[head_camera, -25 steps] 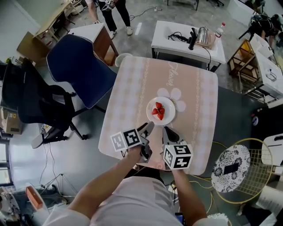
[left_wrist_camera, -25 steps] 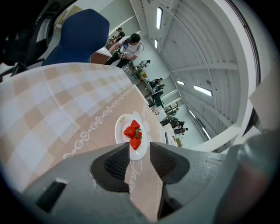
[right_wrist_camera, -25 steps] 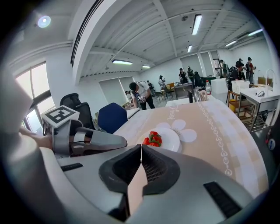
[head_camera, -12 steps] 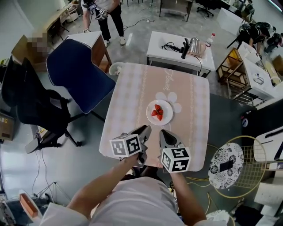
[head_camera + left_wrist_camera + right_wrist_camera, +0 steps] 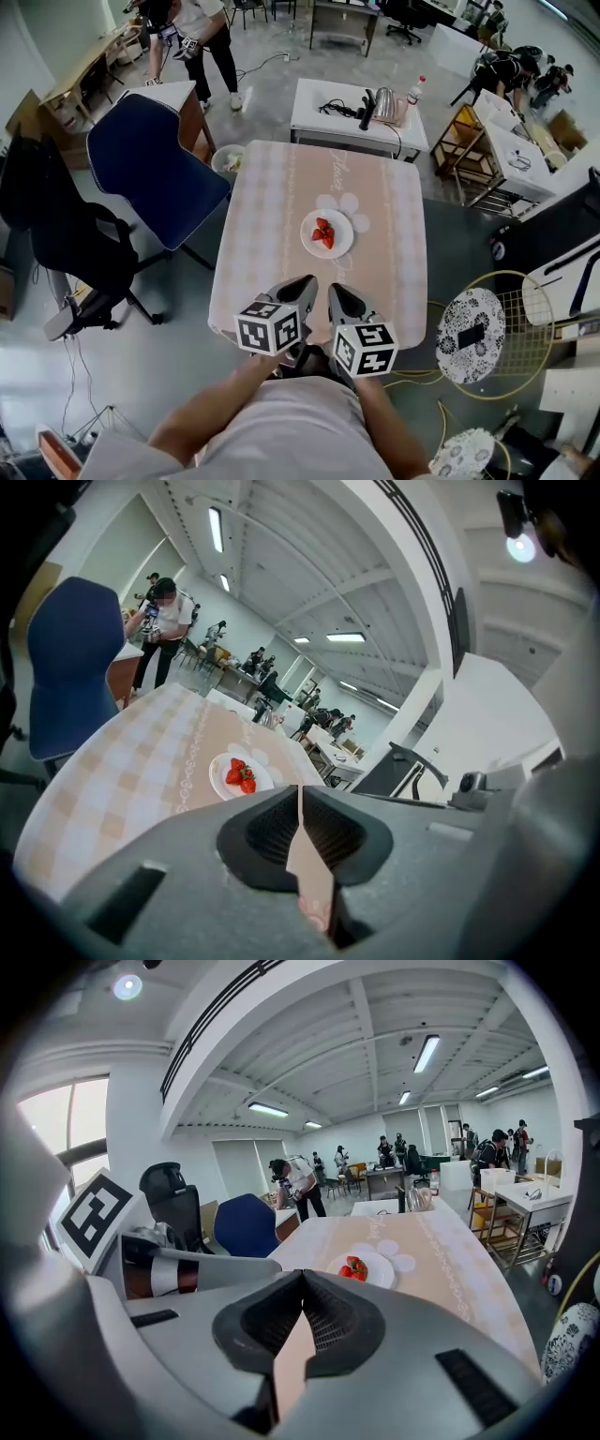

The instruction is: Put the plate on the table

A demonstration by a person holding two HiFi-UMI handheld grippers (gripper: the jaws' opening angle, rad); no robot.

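A white plate (image 5: 327, 233) with red strawberries rests in the middle of the pink checked table (image 5: 272, 206). It also shows in the left gripper view as the plate (image 5: 241, 775) and in the right gripper view as the plate (image 5: 368, 1267). Both grippers hover side by side over the table's near edge, well short of the plate. The jaws of my left gripper (image 5: 305, 284) are closing, tips nearly meeting, with nothing between them (image 5: 299, 791). My right gripper (image 5: 336, 291) is shut and empty (image 5: 302, 1277).
A blue chair (image 5: 150, 169) and a black office chair (image 5: 56, 225) stand left of the table. A white side table (image 5: 356, 103) with a kettle is behind it. A gold wire stool (image 5: 473, 333) sits at the right. A person (image 5: 187, 37) stands far back left.
Both grippers have drawn back from the plate toward the table's near edge, and the view has lifted. The left jaws have come together. The plate has stayed put.
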